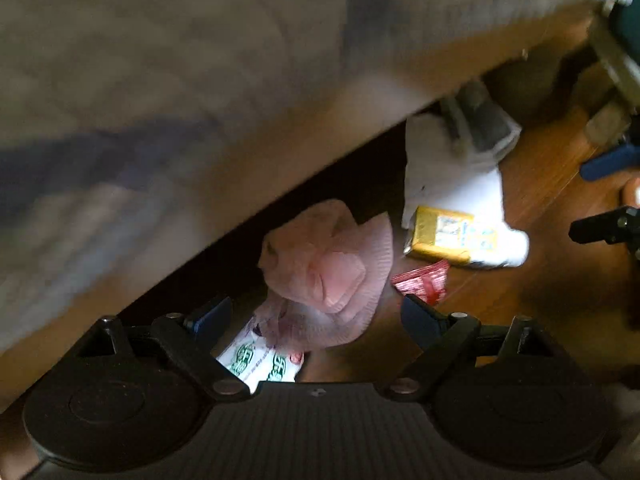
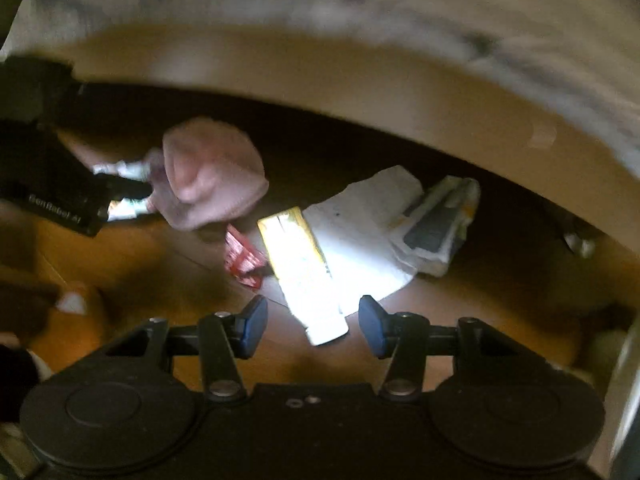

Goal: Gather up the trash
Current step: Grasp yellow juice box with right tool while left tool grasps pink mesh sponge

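On the wooden floor [image 2: 132, 272] beside the bed [image 1: 160, 80], both tools stand apart and empty, the left tool [image 1: 316, 316] over the soft, light pink crumpled wrapper [image 1: 332, 264], the right tool [image 2: 313, 322] over the stiffer yellow carton [image 2: 298, 256], best gripped across its narrow sides.

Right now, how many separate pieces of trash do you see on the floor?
6: pink crumpled net, green-printed wrapper under it, red wrapper, yellow box, white paper, clear packet behind it. More may hide under the bed.
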Demonstrator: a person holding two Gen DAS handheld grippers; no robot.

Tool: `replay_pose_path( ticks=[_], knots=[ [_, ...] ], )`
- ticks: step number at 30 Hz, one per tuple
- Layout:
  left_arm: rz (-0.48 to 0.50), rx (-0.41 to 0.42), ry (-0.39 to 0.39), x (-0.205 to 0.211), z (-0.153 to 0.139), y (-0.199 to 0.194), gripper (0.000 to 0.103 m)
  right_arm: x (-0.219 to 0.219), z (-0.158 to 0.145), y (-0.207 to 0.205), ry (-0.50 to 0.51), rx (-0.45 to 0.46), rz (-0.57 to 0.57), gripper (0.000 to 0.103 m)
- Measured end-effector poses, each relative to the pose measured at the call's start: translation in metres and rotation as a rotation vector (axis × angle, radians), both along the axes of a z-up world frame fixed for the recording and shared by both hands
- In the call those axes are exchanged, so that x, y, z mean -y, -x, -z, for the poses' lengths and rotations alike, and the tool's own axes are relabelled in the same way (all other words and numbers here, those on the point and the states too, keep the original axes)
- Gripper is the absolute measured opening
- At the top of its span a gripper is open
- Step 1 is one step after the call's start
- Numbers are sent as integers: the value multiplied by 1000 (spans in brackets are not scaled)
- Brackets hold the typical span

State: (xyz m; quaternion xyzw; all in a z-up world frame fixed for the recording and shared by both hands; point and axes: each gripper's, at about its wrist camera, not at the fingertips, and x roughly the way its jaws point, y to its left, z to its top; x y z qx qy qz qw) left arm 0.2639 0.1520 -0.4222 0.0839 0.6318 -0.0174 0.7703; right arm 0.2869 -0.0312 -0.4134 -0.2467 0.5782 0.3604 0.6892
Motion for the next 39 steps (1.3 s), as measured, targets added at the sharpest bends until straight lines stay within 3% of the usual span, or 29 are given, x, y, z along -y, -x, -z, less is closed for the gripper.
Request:
replay_pose_path(
  ticks=[5,10,20,22,24,25,30,35,39],
  knots=[
    [23,-17,-30,-5,51,-11,92,-21,42,4,48,24,-131,50],
    [8,-39,-11,-17,89,-20,92,-34,76,6,75,18,-195,50],
    [22,-60,14,-14,128,-22,90,-49,106,10,98,66,-230,53],
    [30,-67,17,-11,133,-20,81,-54,111,12,114,73,-238,53],
    [34,-80,16,-9,138,-20,65,-59,115,13,131,72,-239,53],
    [37,-81,20,-8,140,-19,64,-61,117,13,136,69,-238,53],
    [49,-41,12,-3,134,-15,37,-64,117,10,139,46,-206,51],
    [63,-1,-9,3,121,-3,24,-54,103,16,143,37,-166,50],
    [81,23,-5,5,102,9,21,-45,76,25,138,26,-120,50]
  ],
)
